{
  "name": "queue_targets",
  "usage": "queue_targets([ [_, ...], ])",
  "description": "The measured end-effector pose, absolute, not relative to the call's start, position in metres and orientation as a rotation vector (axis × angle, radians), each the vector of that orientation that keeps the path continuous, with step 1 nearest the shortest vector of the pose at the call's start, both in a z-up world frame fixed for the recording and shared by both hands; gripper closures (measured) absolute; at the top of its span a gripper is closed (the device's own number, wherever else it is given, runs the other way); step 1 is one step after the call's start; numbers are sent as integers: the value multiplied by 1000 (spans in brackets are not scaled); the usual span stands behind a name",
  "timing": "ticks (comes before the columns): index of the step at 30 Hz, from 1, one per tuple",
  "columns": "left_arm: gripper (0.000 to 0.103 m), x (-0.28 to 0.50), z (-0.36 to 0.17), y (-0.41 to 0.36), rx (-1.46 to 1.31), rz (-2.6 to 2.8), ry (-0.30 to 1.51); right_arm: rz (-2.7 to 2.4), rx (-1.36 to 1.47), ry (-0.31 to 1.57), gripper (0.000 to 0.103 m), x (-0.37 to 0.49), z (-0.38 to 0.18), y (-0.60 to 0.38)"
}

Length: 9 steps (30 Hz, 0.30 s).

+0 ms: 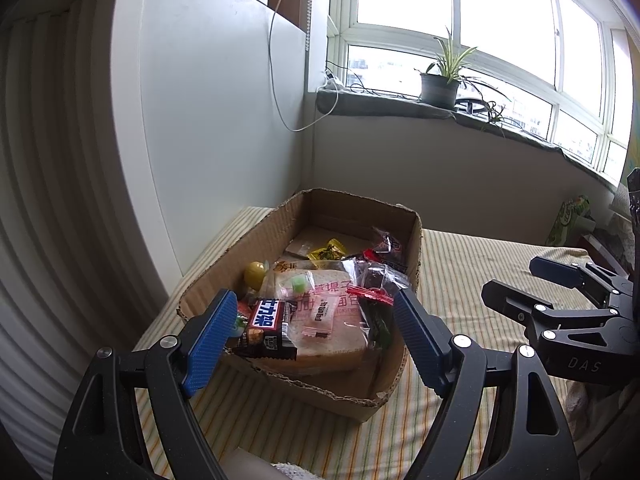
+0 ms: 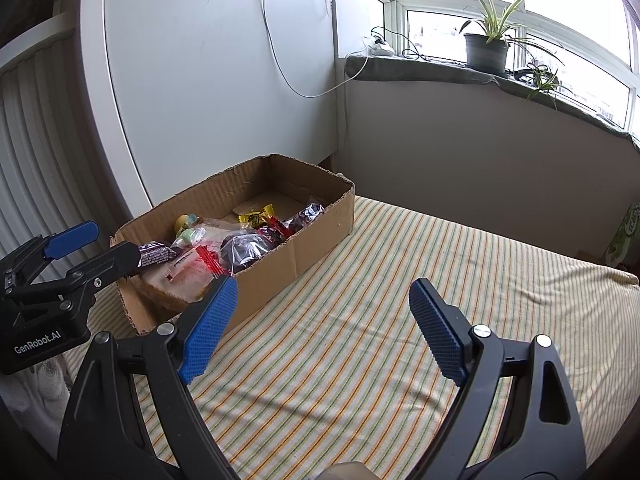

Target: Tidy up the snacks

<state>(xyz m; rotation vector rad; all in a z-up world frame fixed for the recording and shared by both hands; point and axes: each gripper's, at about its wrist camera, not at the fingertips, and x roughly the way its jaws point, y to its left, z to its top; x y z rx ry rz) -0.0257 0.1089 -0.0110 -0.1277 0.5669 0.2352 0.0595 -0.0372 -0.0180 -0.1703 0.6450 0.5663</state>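
An open cardboard box [image 1: 414,240] sits on a striped cloth and holds several snacks: a bagged bread slice [image 1: 332,320], a dark chocolate bar [image 1: 268,326], a yellow packet [image 1: 327,251], a yellow ball [image 1: 255,274] and dark wrapped sweets [image 1: 380,276]. My left gripper [image 1: 312,336] is open and empty, just above the box's near end. My right gripper [image 2: 324,328] is open and empty over the bare cloth, to the right of the box [image 2: 316,236]. Each gripper also shows in the other view, the right one [image 1: 516,284] and the left one [image 2: 100,244].
The striped cloth [image 2: 400,300] covers the surface to the right of the box. A white panel and wall stand close behind the box. A windowsill with a potted plant [image 1: 440,80] and cables runs along the back. A green bag [image 1: 568,216] stands at the far right.
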Motion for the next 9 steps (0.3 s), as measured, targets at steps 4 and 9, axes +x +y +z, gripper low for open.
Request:
queue_targets([
  [4, 23, -26, -12, 106, -118, 230, 566, 566, -169, 648, 13, 60, -19, -38],
  [9, 23, -28, -12, 105, -121, 231, 566, 566, -174, 651, 13, 61, -20, -39],
])
